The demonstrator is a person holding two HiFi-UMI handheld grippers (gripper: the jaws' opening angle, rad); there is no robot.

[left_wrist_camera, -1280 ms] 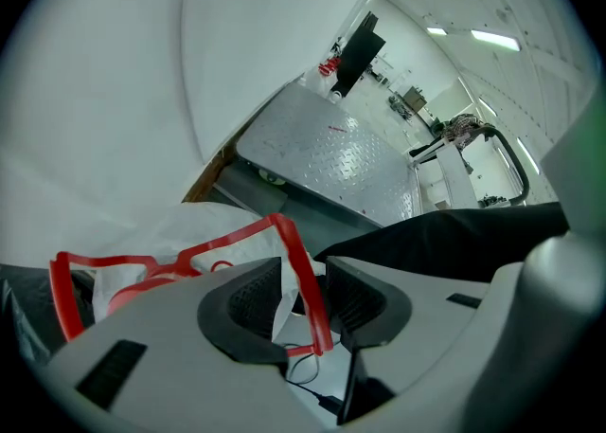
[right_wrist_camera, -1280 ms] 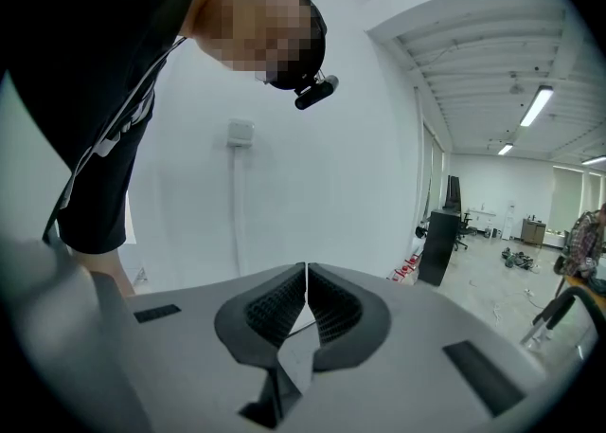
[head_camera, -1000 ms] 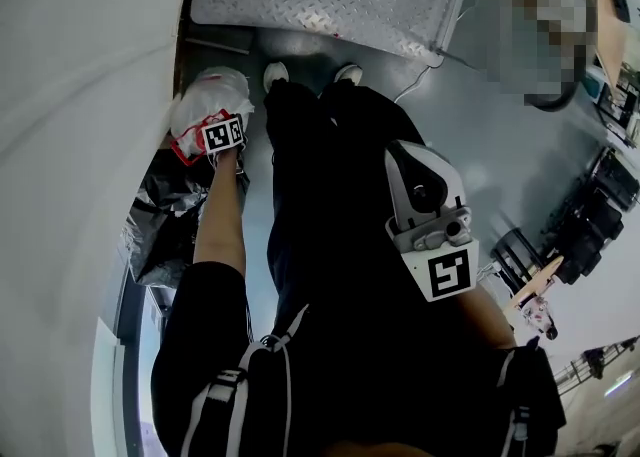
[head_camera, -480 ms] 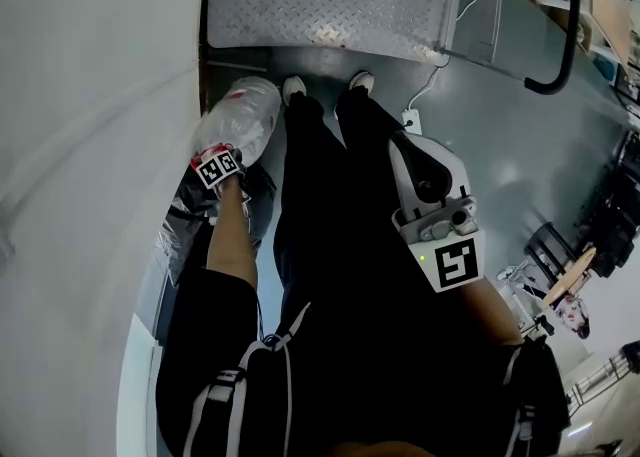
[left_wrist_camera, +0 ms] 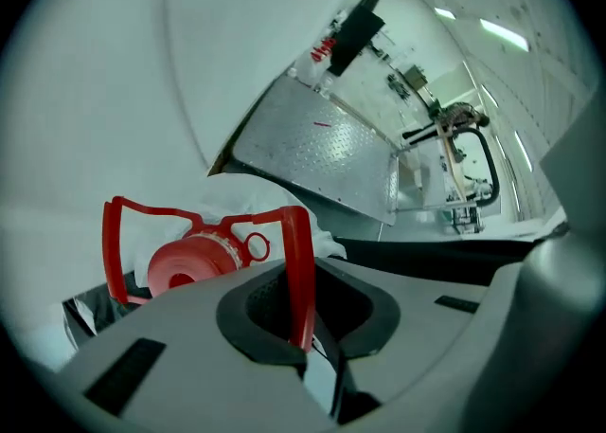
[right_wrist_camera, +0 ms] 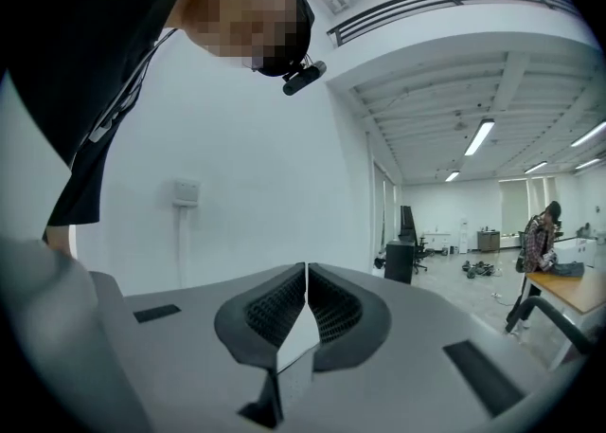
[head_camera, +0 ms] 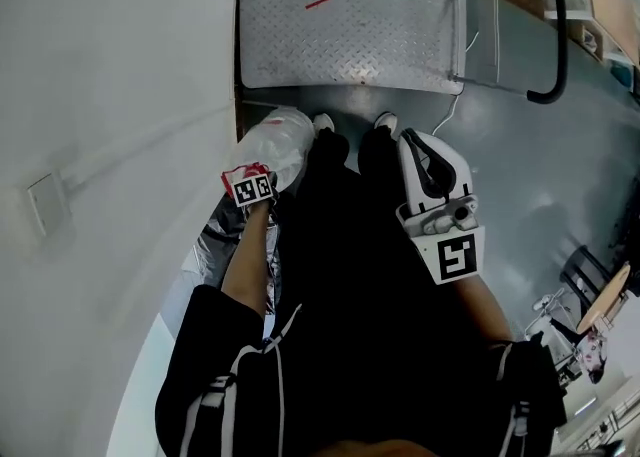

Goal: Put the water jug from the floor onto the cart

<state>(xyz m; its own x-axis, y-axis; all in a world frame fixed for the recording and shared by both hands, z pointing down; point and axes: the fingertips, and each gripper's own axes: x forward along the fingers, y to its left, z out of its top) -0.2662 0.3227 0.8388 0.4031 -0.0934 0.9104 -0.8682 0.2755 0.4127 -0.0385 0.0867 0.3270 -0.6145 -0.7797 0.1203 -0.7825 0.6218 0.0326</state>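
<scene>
The left gripper (left_wrist_camera: 308, 338) is pinching the red carry handle (left_wrist_camera: 301, 261) of the water jug (head_camera: 283, 140), its jaws having just been closing and now standing nearly together with only the thin strap between the pads. The jug is hanging below that gripper at 11 o'clock in the head view, just short of the near edge of the cart (head_camera: 345, 25), which is lying at 12 o'clock. The right gripper (right_wrist_camera: 305, 275) is holding nothing, its jaws pressed together, at 3 o'clock beside the person's legs. Counted: one jug with one red cap (left_wrist_camera: 185, 265), one cart, two grippers. Compared with a second ago, the jug is riding along with the left gripper away from the crumpled bag (head_camera: 215, 235), and the cart's whole deck and black push bar (head_camera: 555, 35) are now showing.
</scene>
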